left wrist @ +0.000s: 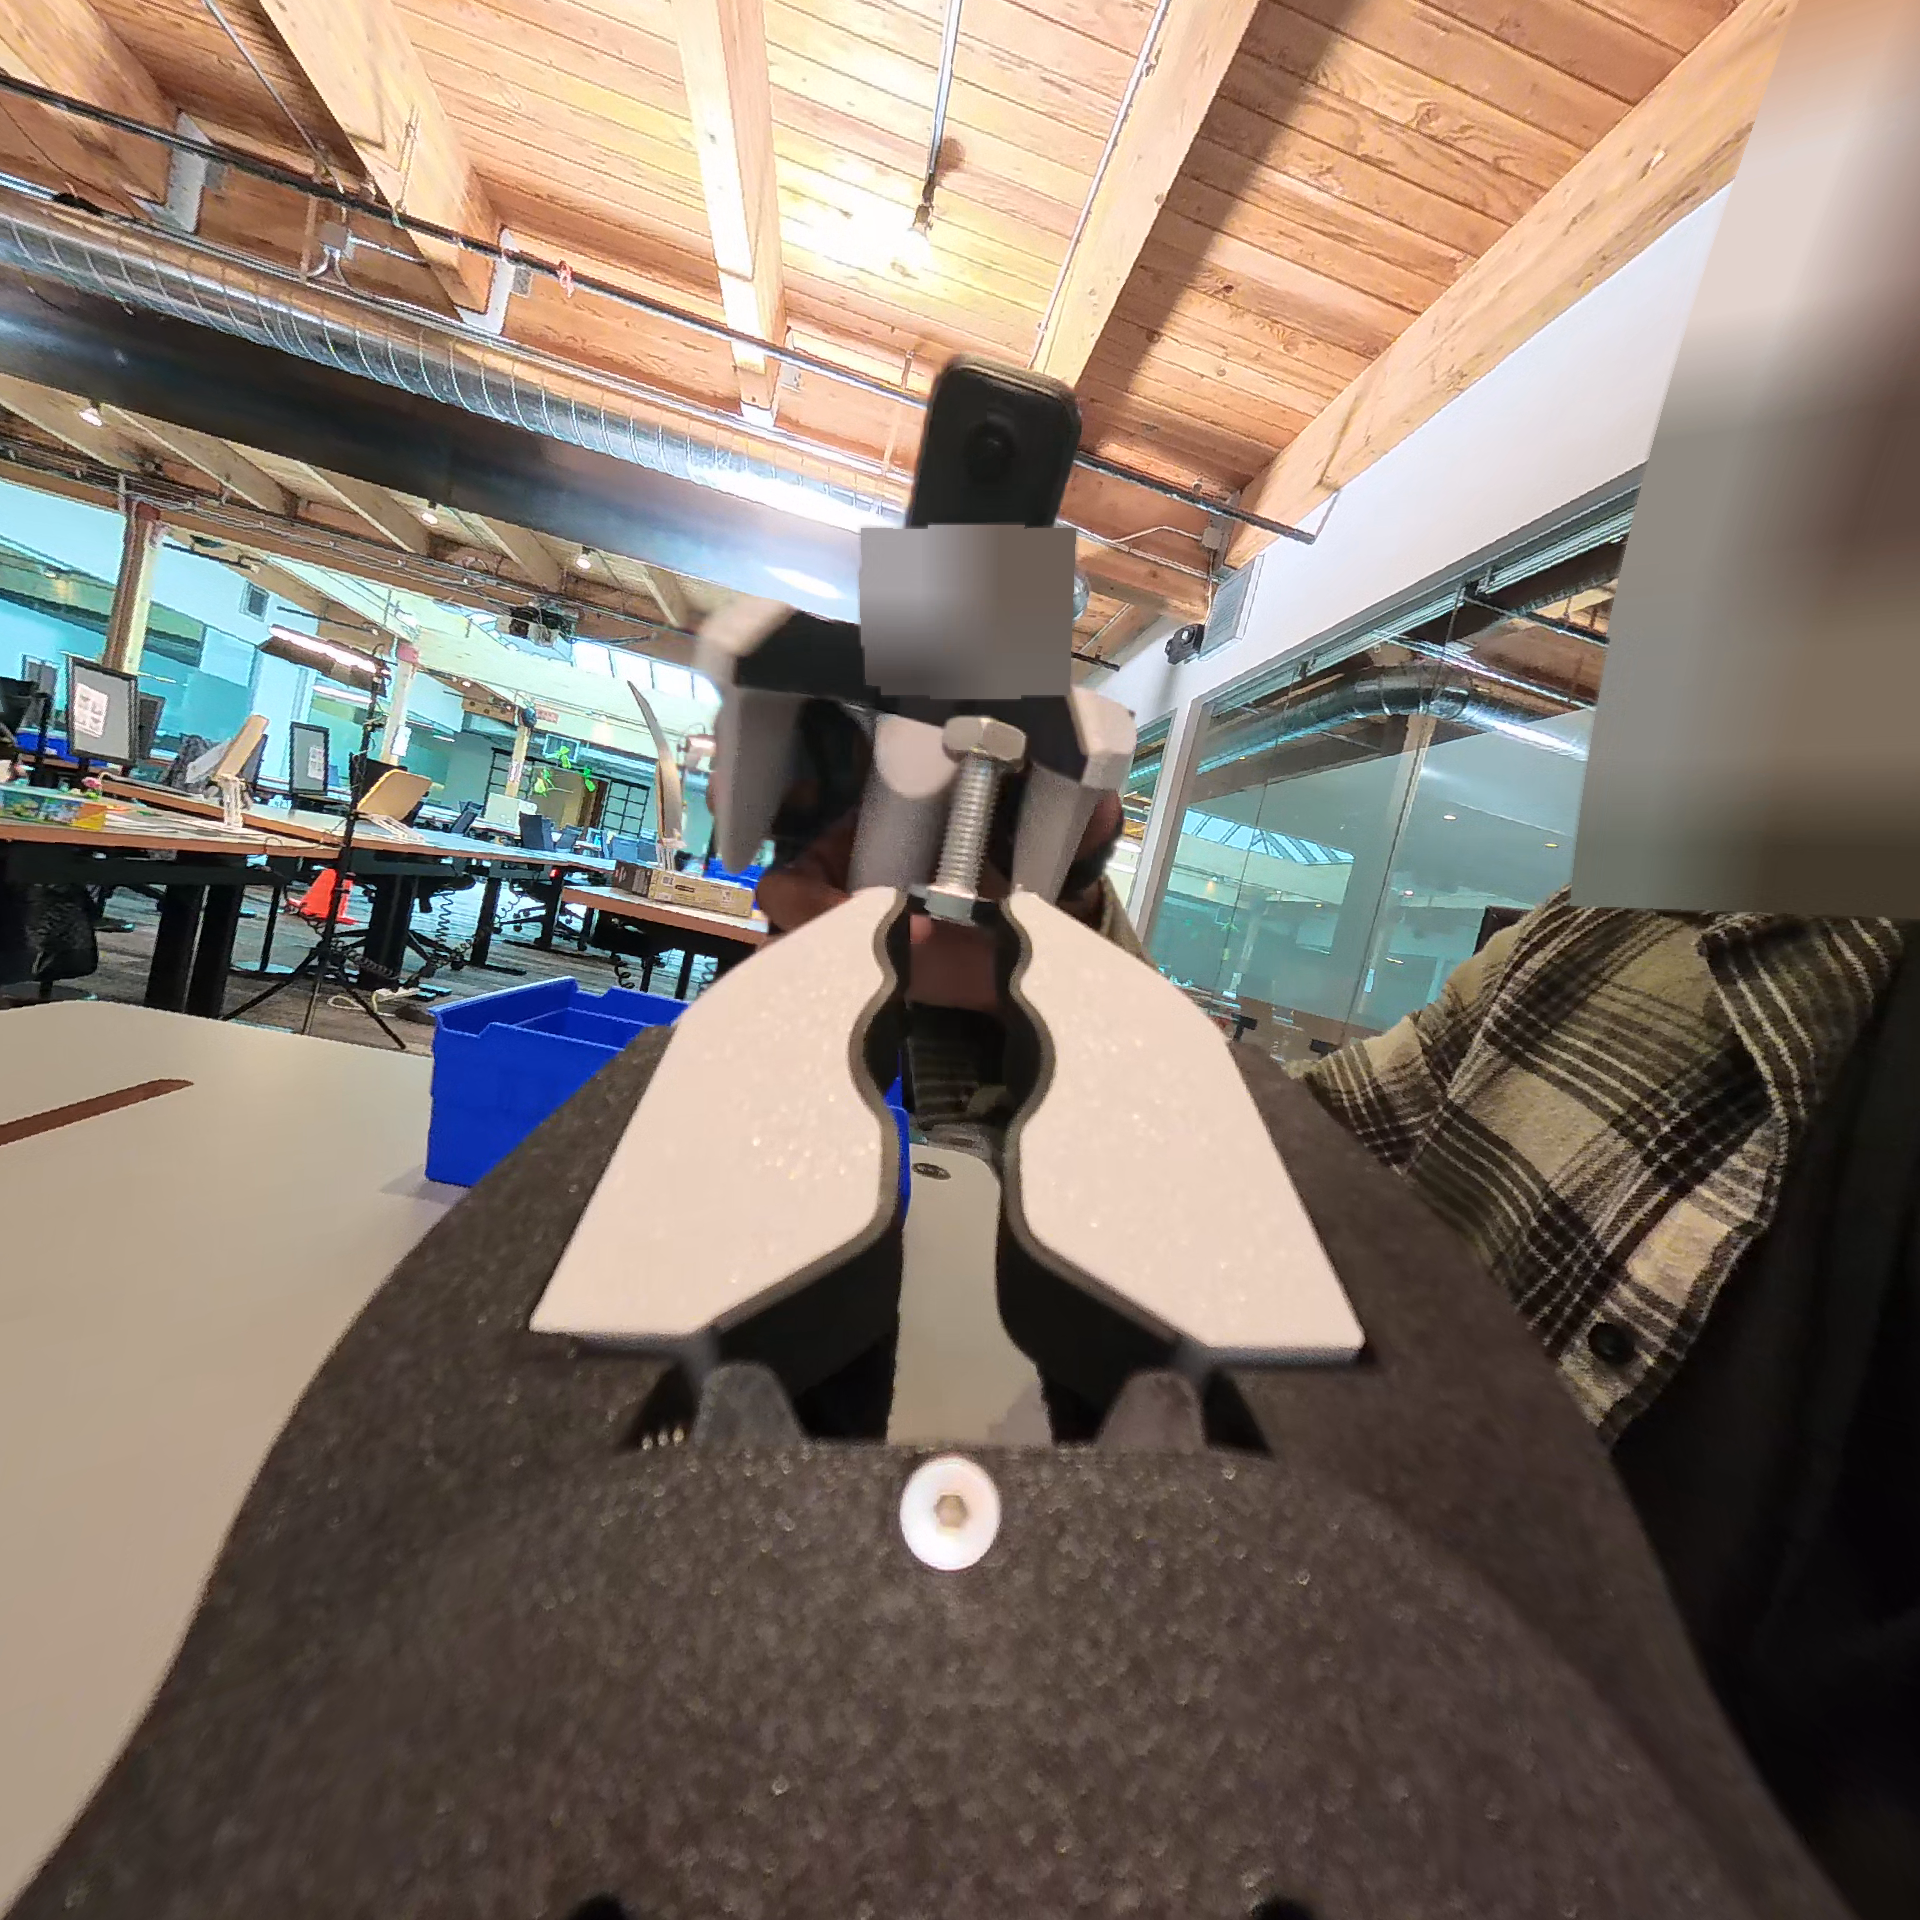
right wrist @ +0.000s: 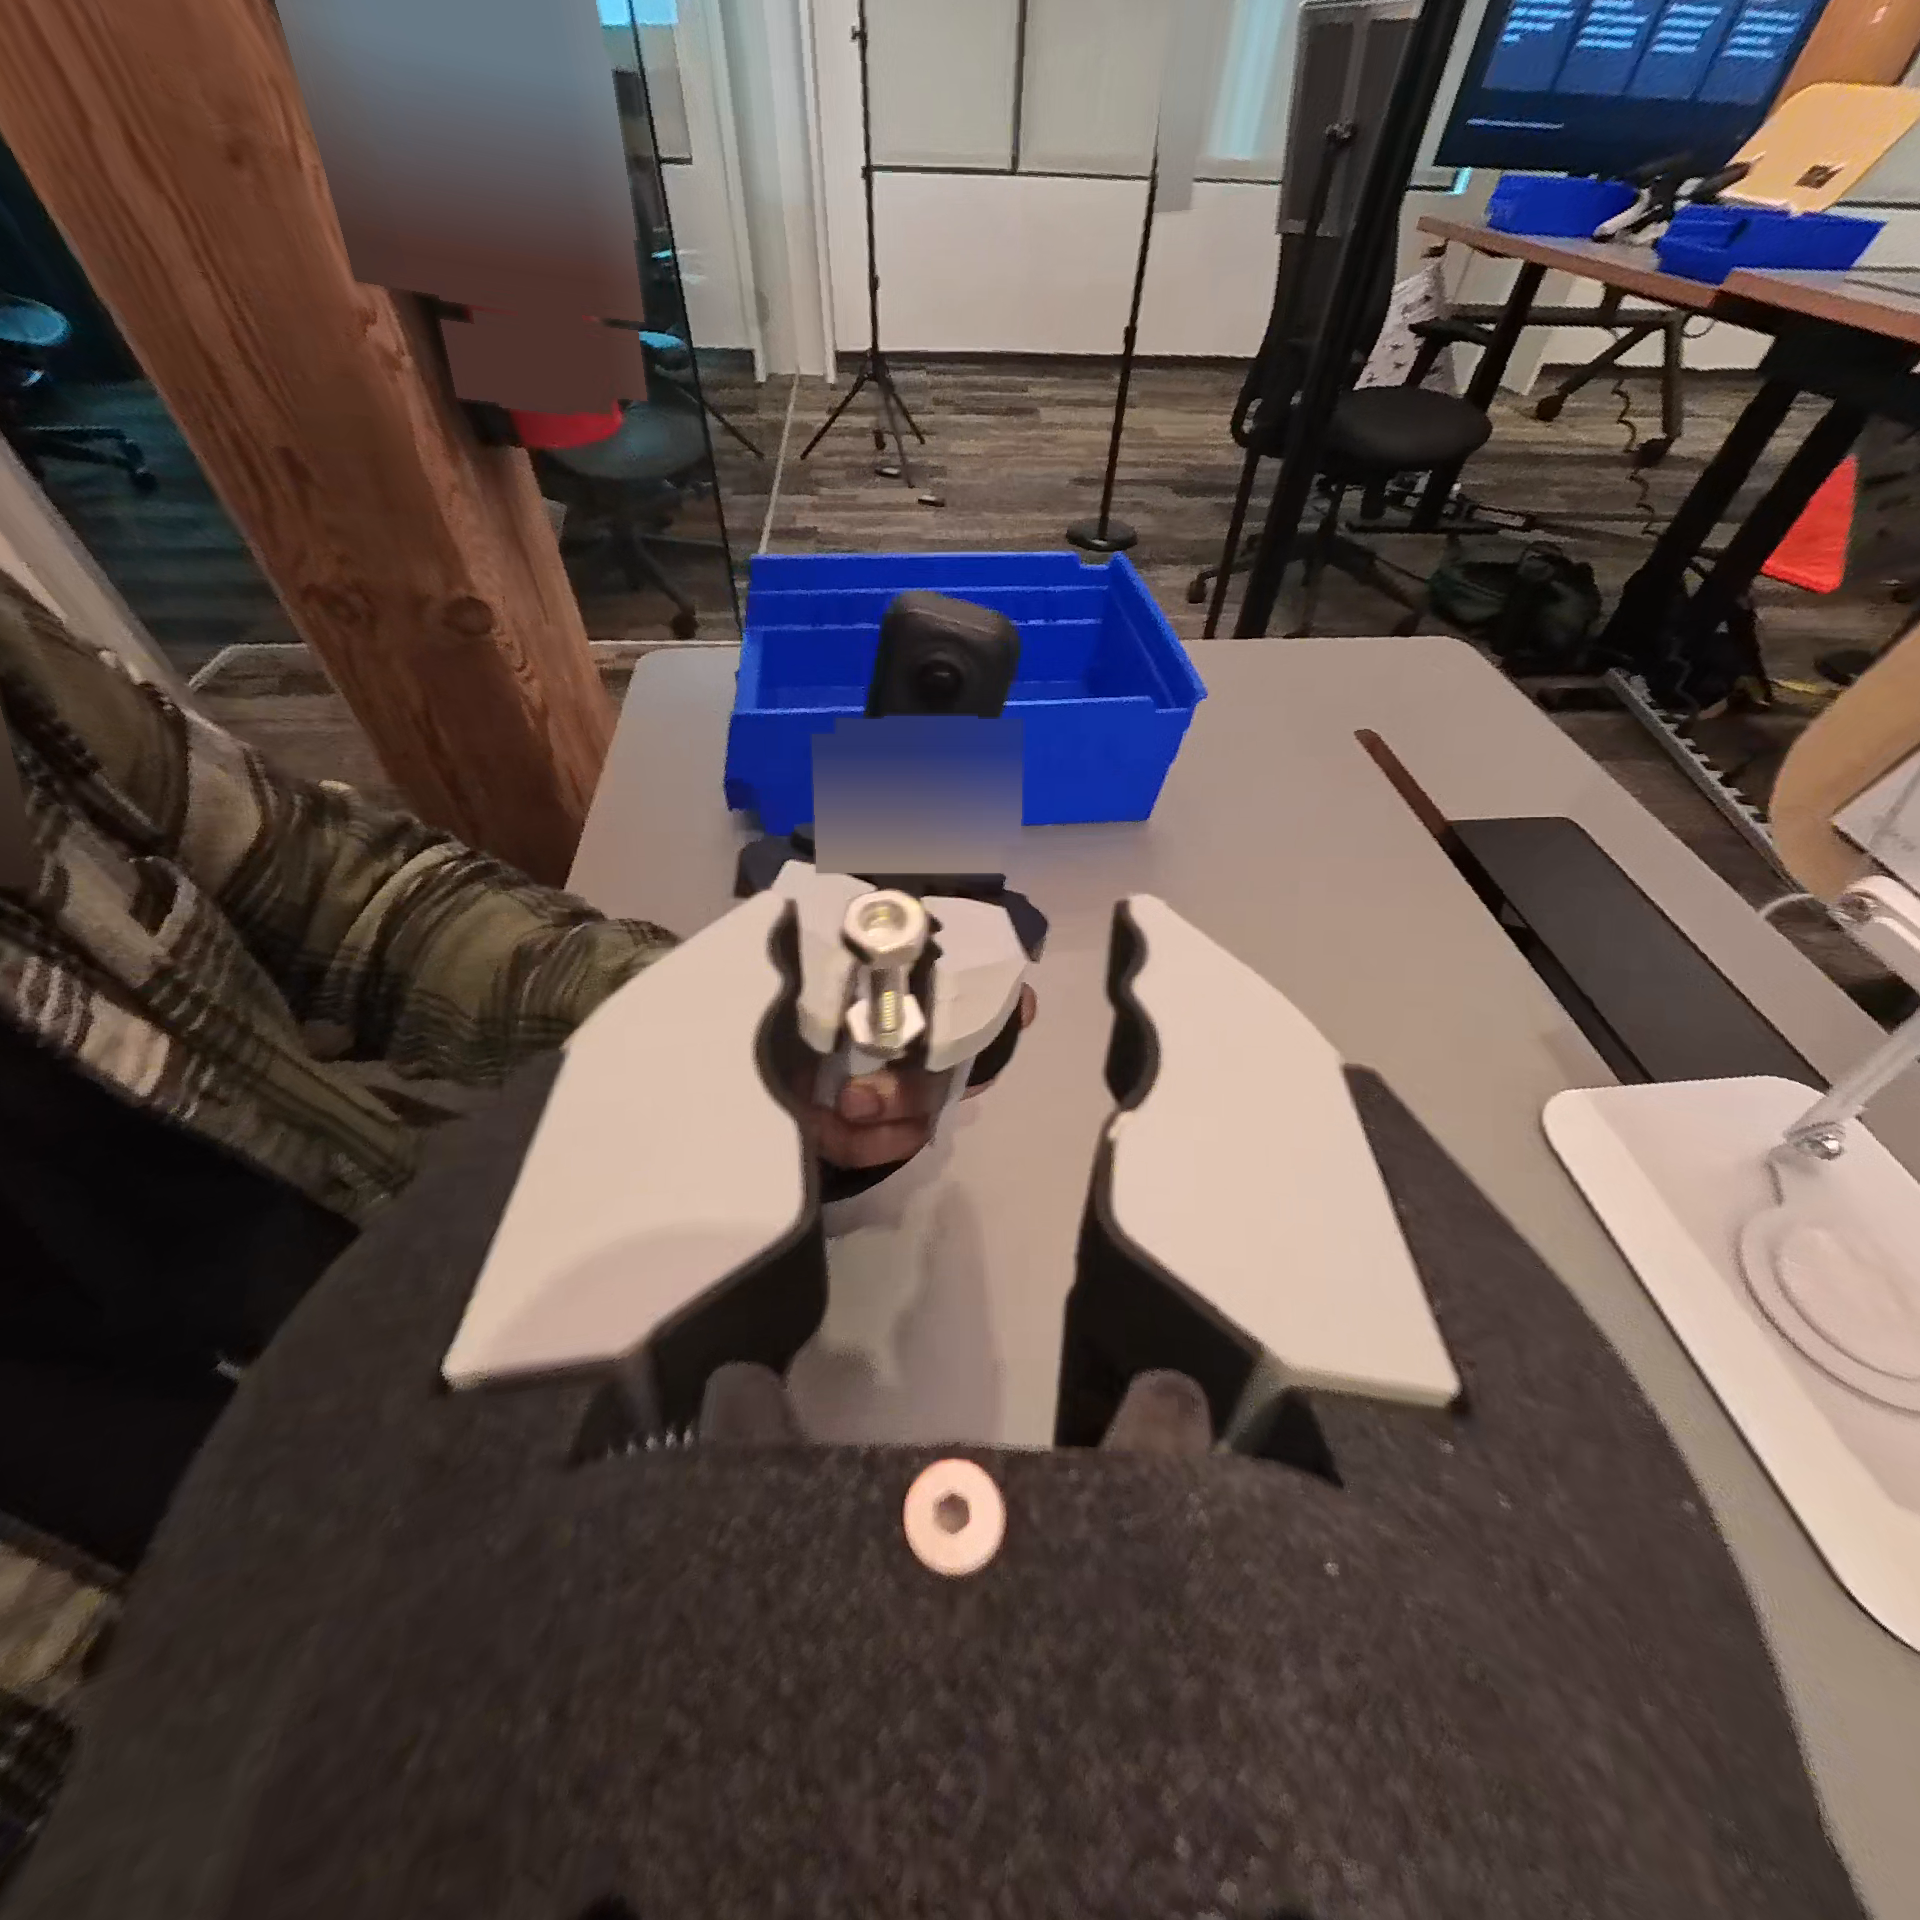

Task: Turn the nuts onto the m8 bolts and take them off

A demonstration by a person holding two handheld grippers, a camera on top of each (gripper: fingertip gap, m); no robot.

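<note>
In the left wrist view my left gripper [left wrist: 954,916] is shut on the hex head of a silver bolt [left wrist: 964,821], which stands up from its fingertips. A silver nut [left wrist: 982,740] sits on the far end of the thread. My right gripper [left wrist: 925,753] faces it with its jaws wide apart on either side of the nut. In the right wrist view my right gripper [right wrist: 951,935] is open. The nut [right wrist: 881,928] lies between its fingers, close to the left finger [right wrist: 707,1039], and the pads are not pressed on it. The left gripper [right wrist: 883,1023] holds the bolt's head there.
A blue bin [right wrist: 1091,727] stands at the far end of the grey table [right wrist: 1299,935]; it also shows in the left wrist view [left wrist: 520,1060]. A white stand base [right wrist: 1662,1299] and a black pad [right wrist: 1610,935] lie at the right. A plaid sleeve [right wrist: 260,987] and a wooden post [right wrist: 260,416] are at the left. Less than 4 cm separates the two grippers' tips.
</note>
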